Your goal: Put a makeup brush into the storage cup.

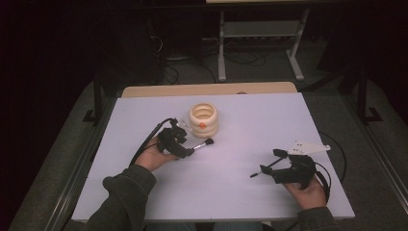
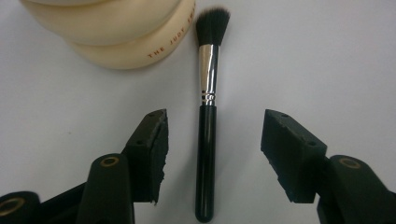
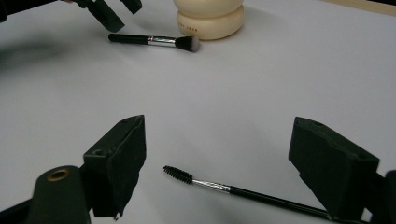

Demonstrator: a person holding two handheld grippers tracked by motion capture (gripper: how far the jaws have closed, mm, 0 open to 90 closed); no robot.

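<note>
A white desk [image 1: 226, 192] carries a cream, ribbed, ring-stacked holder [image 1: 203, 119] standing upright toward the far middle, with an orange mark on its side and small lettering around its lower ring. Just in front of it lies a makeup brush [image 2: 207, 135] with a black handle, a silver ferrule and a dark bristle head; in the left gripper view the bristles lie close beside the holder's base, though whether they touch it cannot be told. The left claw [image 2: 212, 149] is held low over the desk by the person's left hand [image 1: 153, 156], its jaws spread apart on either side of the brush handle, with clear gaps between the pads and the handle, so nothing is clamped. Over at the near right of the desk, the right claw [image 3: 217, 168] is held by the right hand [image 1: 308, 191], its jaws likewise wide apart and gripping nothing. Between them on the desk lies a thin spoolie brush [image 3: 233, 189], its small spiral bristle tip toward the left jaw and its slim black handle running under the right jaw. The two brushes lie well apart, and dark sleeves cover both forearms at the near edge
</note>
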